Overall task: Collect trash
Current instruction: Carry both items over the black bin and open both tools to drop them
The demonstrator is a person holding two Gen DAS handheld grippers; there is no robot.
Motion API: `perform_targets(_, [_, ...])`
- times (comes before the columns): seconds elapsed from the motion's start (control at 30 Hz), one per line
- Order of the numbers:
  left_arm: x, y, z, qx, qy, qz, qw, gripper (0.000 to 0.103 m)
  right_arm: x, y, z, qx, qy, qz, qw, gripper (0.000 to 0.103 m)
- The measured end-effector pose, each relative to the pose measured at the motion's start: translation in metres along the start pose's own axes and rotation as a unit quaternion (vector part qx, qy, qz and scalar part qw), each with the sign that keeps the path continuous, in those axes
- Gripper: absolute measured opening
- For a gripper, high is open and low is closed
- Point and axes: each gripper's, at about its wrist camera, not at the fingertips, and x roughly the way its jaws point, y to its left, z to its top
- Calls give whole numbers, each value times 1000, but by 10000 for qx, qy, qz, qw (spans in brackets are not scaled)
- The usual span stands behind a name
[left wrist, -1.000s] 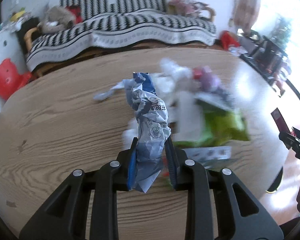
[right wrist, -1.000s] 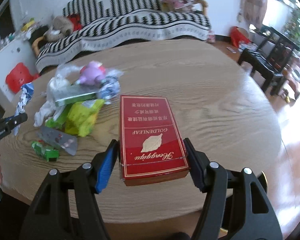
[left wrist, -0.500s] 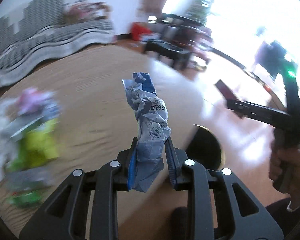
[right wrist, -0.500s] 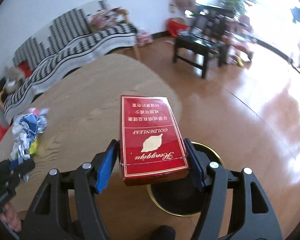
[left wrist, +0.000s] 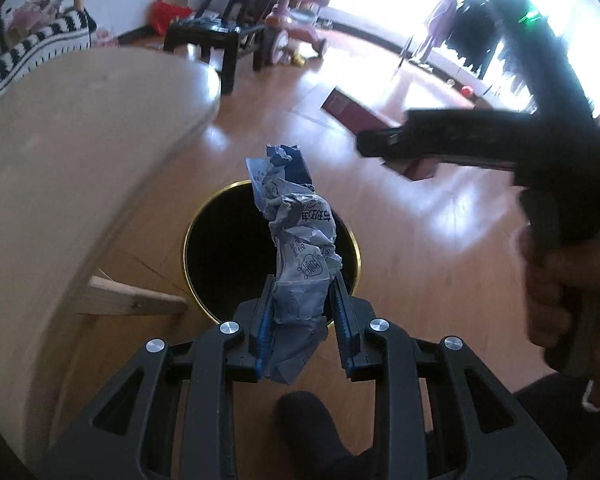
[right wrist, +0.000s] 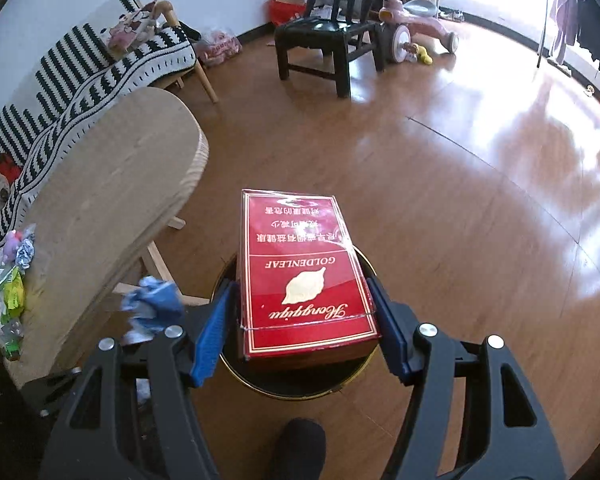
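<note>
My left gripper (left wrist: 300, 300) is shut on a crumpled blue-and-white wrapper (left wrist: 300, 248) and holds it above a round black bin with a gold rim (left wrist: 220, 248) on the floor. My right gripper (right wrist: 304, 308) is shut on a flat red carton (right wrist: 300, 268) and holds it over the same bin (right wrist: 300, 380). The right gripper with its carton (left wrist: 352, 114) shows blurred in the left wrist view, to the right of the bin. The wrapper (right wrist: 152, 304) shows in the right wrist view, left of the carton.
The oval wooden table (right wrist: 100, 184) stands left of the bin, with leftover trash (right wrist: 12, 280) at its far end. A black chair (right wrist: 324, 40), a pink tricycle (right wrist: 416, 20) and a striped sofa (right wrist: 100, 64) stand beyond. My dark foot (right wrist: 300, 448) is beside the bin.
Both grippers have swung away from the table and down over the floor bin, each still holding its item. The bin now lies directly beneath them.
</note>
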Motion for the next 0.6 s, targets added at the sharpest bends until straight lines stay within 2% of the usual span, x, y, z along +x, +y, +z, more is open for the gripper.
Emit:
perform_targets(0.17, [22,9,7,-110,152,83,9998,26,12,1,-2,-2,194,63,9998,64])
perform_targets(0.47, [32,4,10,-81,163,118,9998,28,15,-3,4,131,221,108,9996,65])
perform_targets(0.53, [32,0,18,-43,137,147,9998,44,16,-3,5,166,250,135,9995,69])
perform_targets(0.57, [30,-1,16,-23,105,174,9998,50,17,-3,5,181,274,151,9993,76])
perform_targets(0.6, [28,-2,15,-20,77,204,9998,61,16,-3,5,211,278,170,9992,77])
